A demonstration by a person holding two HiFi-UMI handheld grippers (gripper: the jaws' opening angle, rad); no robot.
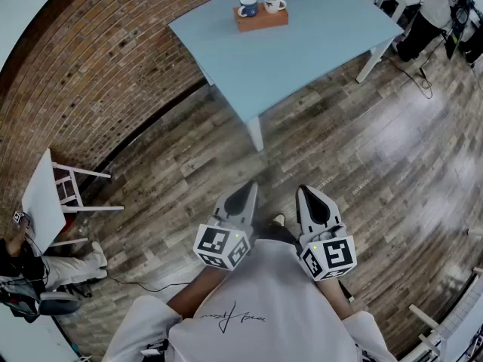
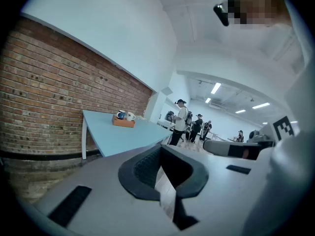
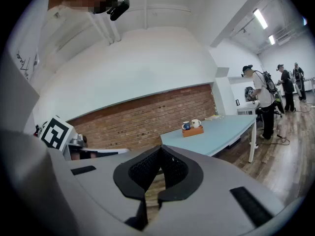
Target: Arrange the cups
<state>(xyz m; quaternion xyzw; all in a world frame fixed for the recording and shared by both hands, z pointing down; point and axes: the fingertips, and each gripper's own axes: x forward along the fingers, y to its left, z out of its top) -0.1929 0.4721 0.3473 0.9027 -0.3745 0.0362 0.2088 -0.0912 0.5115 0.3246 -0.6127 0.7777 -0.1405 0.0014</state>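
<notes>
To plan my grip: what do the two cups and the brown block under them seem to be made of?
The dark blue cup and the white cup look like glazed ceramic: smooth, thick-walled, though small in view. The brown rectangular block looks like matte wood, by its warm, dull colour; uncertain.

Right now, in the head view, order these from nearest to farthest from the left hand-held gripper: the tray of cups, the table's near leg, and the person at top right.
From the left hand-held gripper:
1. Near leg: just ahead, under the closest corner of the table.
2. Tray: farther ahead, on the tabletop's far left part.
3. Person: beyond the table's right corner.
</notes>
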